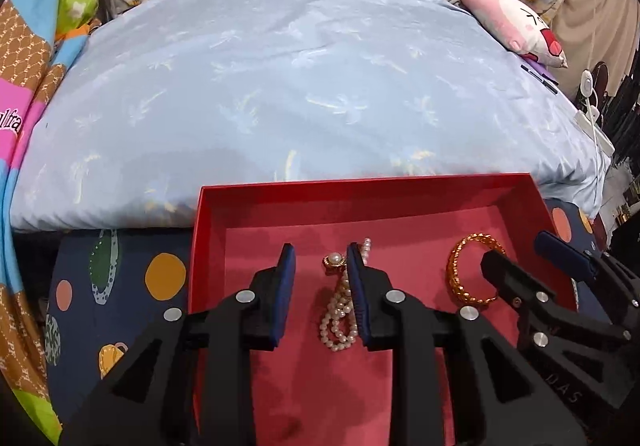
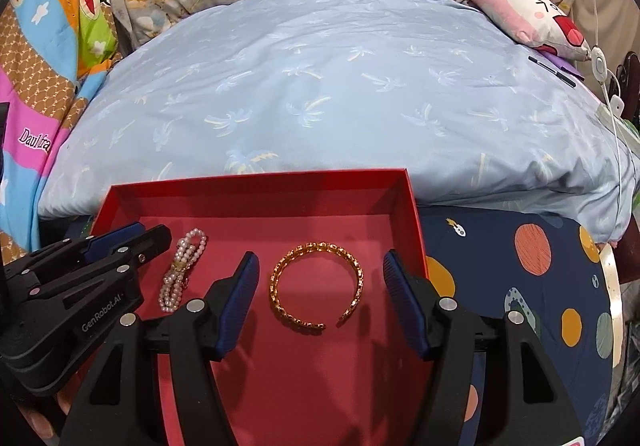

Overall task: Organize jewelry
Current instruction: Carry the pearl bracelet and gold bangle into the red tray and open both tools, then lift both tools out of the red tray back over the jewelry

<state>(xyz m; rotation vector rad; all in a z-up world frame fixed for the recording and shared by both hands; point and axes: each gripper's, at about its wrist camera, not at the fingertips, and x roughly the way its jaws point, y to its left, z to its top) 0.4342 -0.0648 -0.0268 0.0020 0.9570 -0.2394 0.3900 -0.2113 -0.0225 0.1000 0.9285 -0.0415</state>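
Observation:
A red box [image 1: 360,183] with a pink lining lies on the bed; it also shows in the right wrist view [image 2: 256,178]. A white pearl bracelet [image 1: 338,320] lies inside it, left of a gold open bangle [image 1: 460,274]. My left gripper [image 1: 322,258] is open and empty over the pearl bracelet, its right finger partly covering it. My right gripper [image 2: 320,264] is open and empty, its fingers either side of the gold bangle [image 2: 316,288]. The pearl bracelet [image 2: 182,270] lies to its left, beside the left gripper [image 2: 120,242].
A light blue quilt [image 1: 300,85] lies behind the box. The box rests on a dark blue sheet with coloured dots [image 2: 520,286]. A pink plush toy [image 2: 528,15] and white cables [image 2: 604,85] are at the far right. Colourful bedding [image 1: 36,85] is on the left.

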